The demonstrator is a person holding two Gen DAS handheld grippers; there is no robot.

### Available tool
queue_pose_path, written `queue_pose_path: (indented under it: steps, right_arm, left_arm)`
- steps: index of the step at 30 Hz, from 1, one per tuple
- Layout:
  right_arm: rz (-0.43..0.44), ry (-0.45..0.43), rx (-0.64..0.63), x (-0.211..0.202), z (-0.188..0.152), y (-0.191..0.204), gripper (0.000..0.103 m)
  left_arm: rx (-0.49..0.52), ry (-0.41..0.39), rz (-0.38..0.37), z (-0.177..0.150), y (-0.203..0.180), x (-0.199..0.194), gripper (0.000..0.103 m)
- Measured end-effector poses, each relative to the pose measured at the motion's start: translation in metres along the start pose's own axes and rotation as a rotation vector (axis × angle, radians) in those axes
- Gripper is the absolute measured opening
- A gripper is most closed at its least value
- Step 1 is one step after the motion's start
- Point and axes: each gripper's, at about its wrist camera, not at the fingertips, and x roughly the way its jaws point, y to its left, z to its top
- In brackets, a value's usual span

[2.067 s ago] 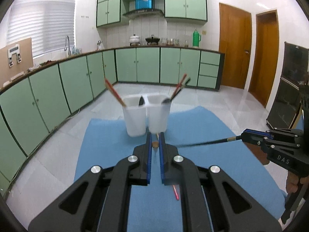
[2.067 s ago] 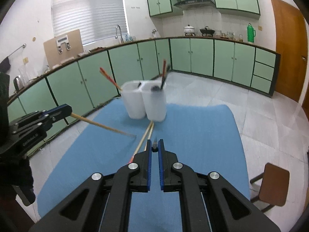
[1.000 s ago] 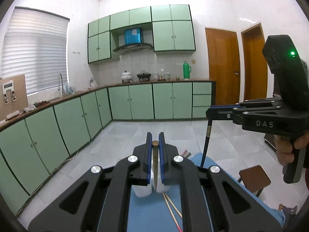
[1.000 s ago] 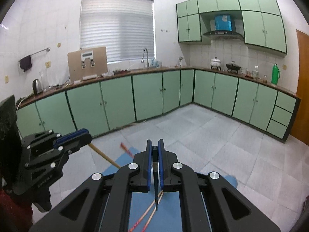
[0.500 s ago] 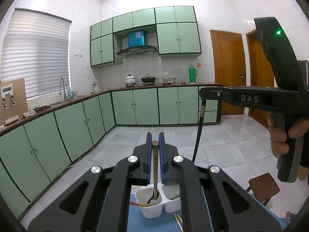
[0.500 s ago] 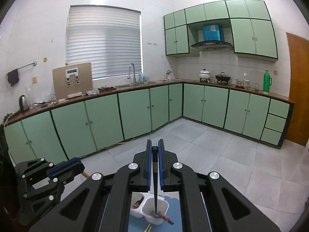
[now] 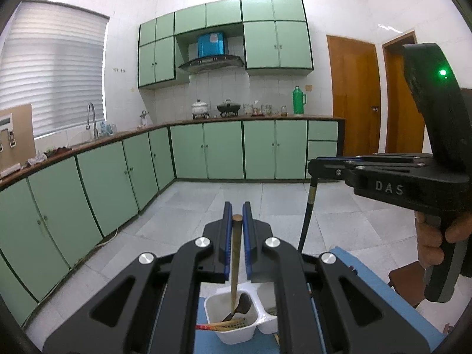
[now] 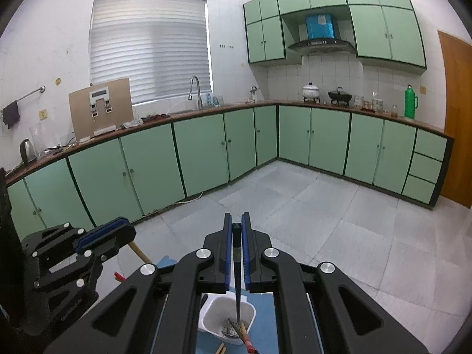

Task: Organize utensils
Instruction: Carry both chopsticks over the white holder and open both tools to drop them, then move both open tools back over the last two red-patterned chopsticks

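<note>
White plastic twin holder (image 7: 236, 334) stands near on the blue mat (image 7: 374, 283), partly filled. Insertion is judged in hand: the left gripper (image 7: 237, 221) is clamped on a wooden chopstick (image 7: 235, 265) hanging over the left cup; the right gripper (image 8: 236, 230) is clamped on a black chopstick (image 8: 237, 292) above the right cup. Both grippers are held slightly nose-down, side by side. Next, lowering and release are called for.
</note>
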Motion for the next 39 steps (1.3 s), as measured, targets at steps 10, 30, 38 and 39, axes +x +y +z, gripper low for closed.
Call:
queue_pose_path:
  steps: [10,30,38,39]
  right_arm:
    - [-0.006,0.027,0.049,-0.002,-0.017,-0.015,0.019]
    - [-0.098,-0.032,0.128,-0.121,-0.125,-0.003,0.09]
    - [-0.162,0.021,0.136,-0.137,-0.194,0.022,0.097]
    - [-0.168,0.026,0.134,-0.137,-0.199,0.025,0.097]
  left_arm:
    - [-0.051,0.076,0.011,-0.02,0.02,0.007,0.02]
    - [-0.15,0.101,0.058,-0.087,0.008,-0.102,0.078]
    - [-0.142,0.194,0.045,-0.152,-0.009,-0.122,0.088]
    - [-0.14,0.207,0.042,-0.162,-0.011,-0.124,0.088]
